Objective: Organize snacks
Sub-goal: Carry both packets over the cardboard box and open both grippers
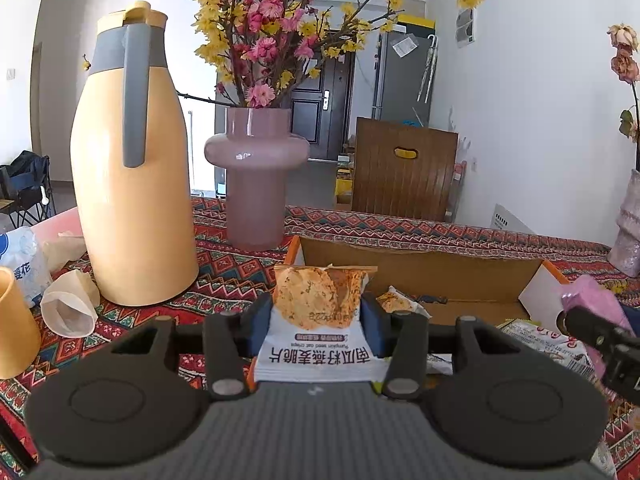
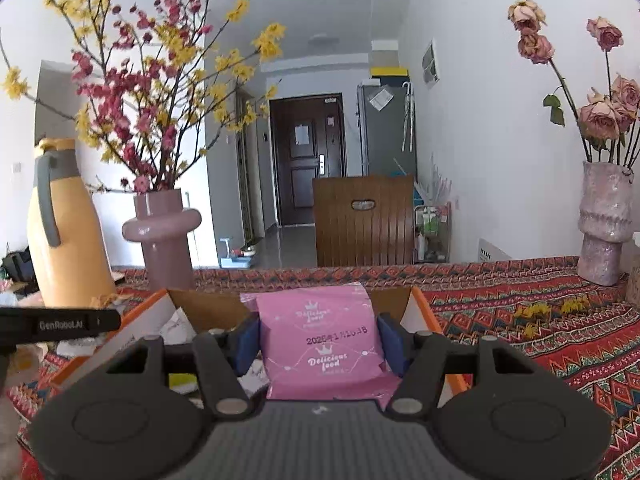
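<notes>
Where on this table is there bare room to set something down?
The patterned cloth between the cardboard box and the speckled vase is open, apart from fallen petals. The side by the yellow jug is crowded with a paper cup and bags.

Each handheld tool is matt charcoal plastic. The left gripper (image 1: 318,320) has a ribbed grey deck between two round housings, each with a shallow embossed ring, and angled black link bars joined by pale silver pivot pins. Its fingers carry blue pads (image 1: 262,322). The right gripper (image 2: 318,346) is built the same — its side reads "GenRobot.AI" in white.
</notes>
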